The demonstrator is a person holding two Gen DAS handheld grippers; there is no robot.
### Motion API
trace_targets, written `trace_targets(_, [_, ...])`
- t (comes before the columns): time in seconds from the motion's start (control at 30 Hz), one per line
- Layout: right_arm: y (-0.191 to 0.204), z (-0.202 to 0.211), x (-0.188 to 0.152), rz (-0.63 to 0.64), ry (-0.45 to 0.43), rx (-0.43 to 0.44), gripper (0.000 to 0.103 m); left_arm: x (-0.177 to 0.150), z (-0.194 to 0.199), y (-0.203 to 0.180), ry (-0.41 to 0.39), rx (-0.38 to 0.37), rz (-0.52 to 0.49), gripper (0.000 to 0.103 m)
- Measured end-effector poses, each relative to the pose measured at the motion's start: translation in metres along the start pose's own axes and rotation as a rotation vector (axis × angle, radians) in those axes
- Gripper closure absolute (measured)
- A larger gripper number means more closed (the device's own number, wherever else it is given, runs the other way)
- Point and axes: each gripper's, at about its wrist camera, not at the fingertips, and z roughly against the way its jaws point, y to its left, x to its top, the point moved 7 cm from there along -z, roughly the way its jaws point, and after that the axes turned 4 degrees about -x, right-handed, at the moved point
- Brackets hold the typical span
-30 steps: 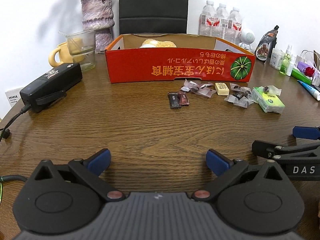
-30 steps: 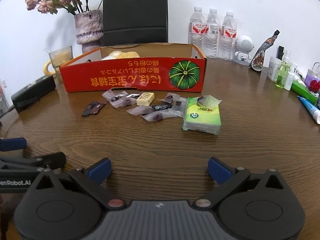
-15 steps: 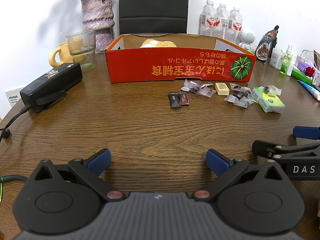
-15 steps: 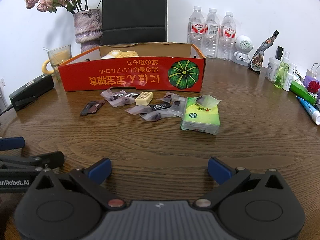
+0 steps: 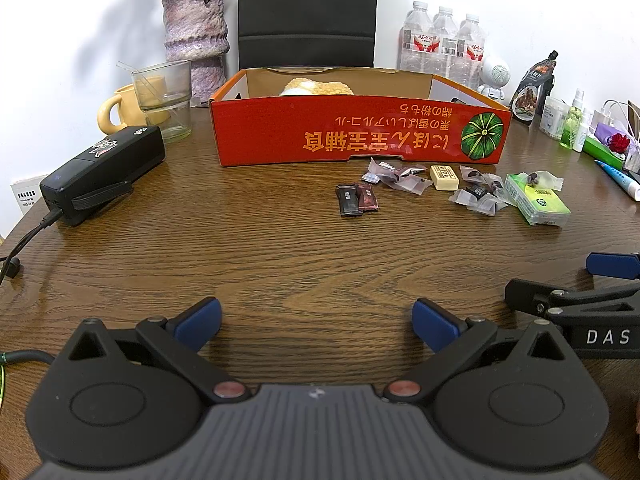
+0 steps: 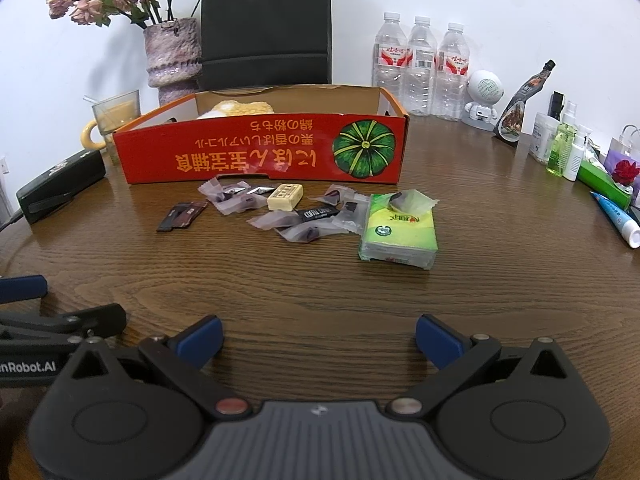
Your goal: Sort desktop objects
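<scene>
A red cardboard box stands open at the back of the wooden table, with a yellow-white item inside. In front of it lie several small wrapped snacks, a cream block, two dark sachets and a green tissue pack. My left gripper is open and empty above bare table, well short of the sachets. My right gripper is open and empty, in front of the tissue pack.
A black device with a cable sits at the left, a glass, yellow mug and vase behind it. Water bottles, a white speaker, small bottles and a tube line the back right. The right gripper's side shows in the left wrist view.
The right gripper has moved slightly forward, toward the snacks and tissue pack. The left gripper has barely moved.
</scene>
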Motion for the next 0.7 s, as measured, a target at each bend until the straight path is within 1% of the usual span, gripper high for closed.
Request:
trace_targets(0.47, [0.001, -0.001, 0.001, 0.005, 0.001, -0.004, 0.000, 0.000, 0.000, 0.000, 0.000, 0.001, 0.000, 0.000])
trace_targets(0.63, [-0.001, -0.002, 0.002, -0.002, -0.002, 0.009, 0.000, 0.006, -0.002, -0.001, -0.015, 0.027, 0.021, 0.000])
trace_targets(0.67, [-0.004, -0.001, 0.003, -0.015, -0.008, 0.025, 0.001, 0.010, -0.004, -0.003, -0.030, 0.005, 0.022, 0.000])
trace_targets(0.7, [-0.008, 0.002, 0.007, -0.034, -0.027, 0.049, 0.006, 0.017, -0.006, -0.005, -0.044, -0.015, 0.025, 0.000])
